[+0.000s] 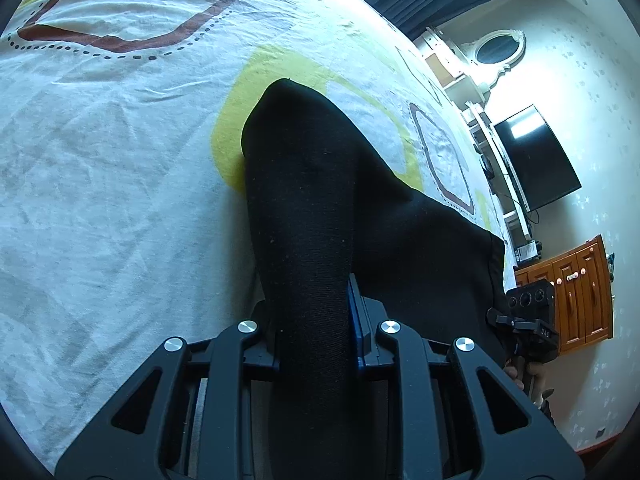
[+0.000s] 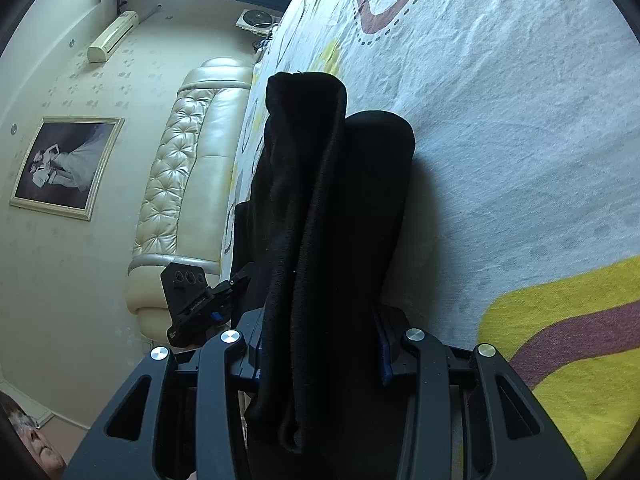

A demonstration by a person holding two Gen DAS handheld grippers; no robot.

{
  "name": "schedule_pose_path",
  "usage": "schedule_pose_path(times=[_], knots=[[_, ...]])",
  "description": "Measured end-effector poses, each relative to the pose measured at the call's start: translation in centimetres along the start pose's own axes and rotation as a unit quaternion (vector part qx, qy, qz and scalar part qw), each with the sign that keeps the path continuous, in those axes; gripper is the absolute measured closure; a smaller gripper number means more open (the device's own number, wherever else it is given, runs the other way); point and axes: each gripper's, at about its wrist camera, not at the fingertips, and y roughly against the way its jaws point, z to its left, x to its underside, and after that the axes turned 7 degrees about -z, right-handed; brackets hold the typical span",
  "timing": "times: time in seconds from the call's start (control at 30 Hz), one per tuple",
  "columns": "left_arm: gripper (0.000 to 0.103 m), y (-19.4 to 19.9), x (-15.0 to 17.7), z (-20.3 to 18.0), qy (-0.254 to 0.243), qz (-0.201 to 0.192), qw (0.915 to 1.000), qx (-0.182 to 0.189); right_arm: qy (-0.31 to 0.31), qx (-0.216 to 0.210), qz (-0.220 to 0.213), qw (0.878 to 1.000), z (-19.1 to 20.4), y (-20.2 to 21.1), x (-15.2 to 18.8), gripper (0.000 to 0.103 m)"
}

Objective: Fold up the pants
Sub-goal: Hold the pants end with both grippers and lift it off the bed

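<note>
Black pants (image 1: 316,208) hang bunched over a bed sheet (image 1: 120,152), held up by both grippers. My left gripper (image 1: 316,344) is shut on a thick fold of the black fabric, which rises between its fingers and hides the tips. In the right wrist view the pants (image 2: 320,208) stand as a folded stack of layers. My right gripper (image 2: 320,360) is shut on that stack, blue pads pressing both sides. The right gripper (image 1: 532,316) shows at the pants' far edge in the left wrist view, and the left gripper (image 2: 196,304) shows left of the pants in the right wrist view.
The white sheet (image 2: 520,140) has yellow, brown and grey shapes. A cream tufted headboard (image 2: 188,184) and a framed picture (image 2: 64,168) are on one side. A dark TV (image 1: 536,156), a white shelf and a wooden cabinet (image 1: 576,280) stand along the other wall.
</note>
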Motion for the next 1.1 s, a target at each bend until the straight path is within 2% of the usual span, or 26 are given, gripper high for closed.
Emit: schedule_pose_path(times=[0.53, 1.1], knots=[[0.080, 1.2, -0.7, 1.9, 0.017, -0.003, 0.9998, 0.000, 0.002, -0.006, 0.012, 1.000, 1.3, -1.7, 0.7, 0.063], [0.080, 1.6, -0.8, 2.3, 0.020, -0.005, 0.9998, 0.000, 0.000, -0.011, 0.014, 1.000, 1.8, -2.4, 1.1, 0.063]])
